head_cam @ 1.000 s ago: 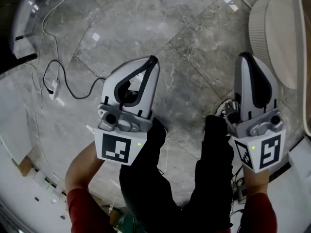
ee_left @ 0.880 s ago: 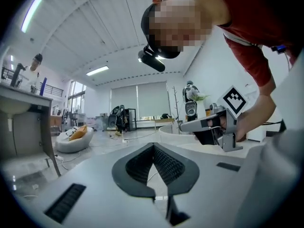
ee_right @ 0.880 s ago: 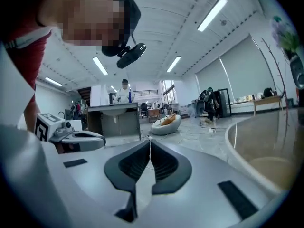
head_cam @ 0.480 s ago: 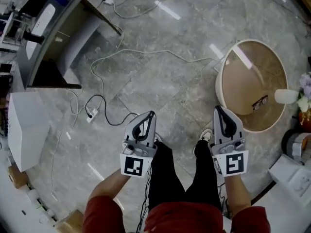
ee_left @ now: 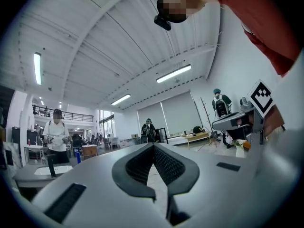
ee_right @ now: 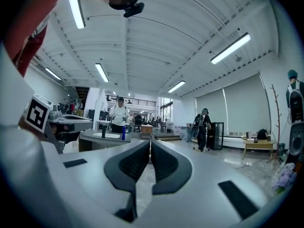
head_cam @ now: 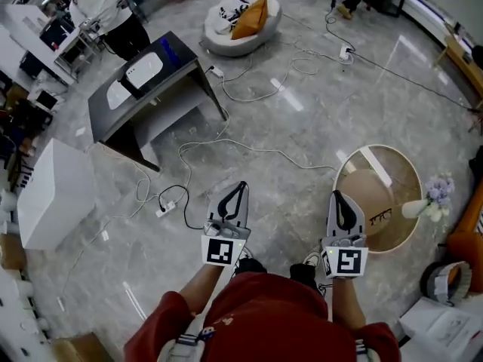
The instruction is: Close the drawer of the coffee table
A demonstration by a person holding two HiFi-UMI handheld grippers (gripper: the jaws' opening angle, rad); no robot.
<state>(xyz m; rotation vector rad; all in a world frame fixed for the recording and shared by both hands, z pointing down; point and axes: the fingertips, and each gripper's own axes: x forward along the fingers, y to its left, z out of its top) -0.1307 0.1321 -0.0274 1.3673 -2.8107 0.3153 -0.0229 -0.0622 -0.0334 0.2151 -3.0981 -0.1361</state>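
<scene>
A grey marble floor fills the hall. Toward its far left corner stands a dark table, and a white box sits by the floor's left edge. The round table, the coffee table of the task, stands near the floor's right edge. From above only its brown top and pale rim show, and its drawer cannot be made out. The person in a red top holds both tools out level at the near edge. A round white seat with an orange cushion lies at the far edge. The left tongs are pressed together with nothing between them, over bare floor. The right tongs are likewise closed and empty, their tip just beside the round table's left rim in the head view. A white cable runs across the floor between the two tables. A vase of flowers stands at the round table's right edge, a pair of glasses near it toward the middle
</scene>
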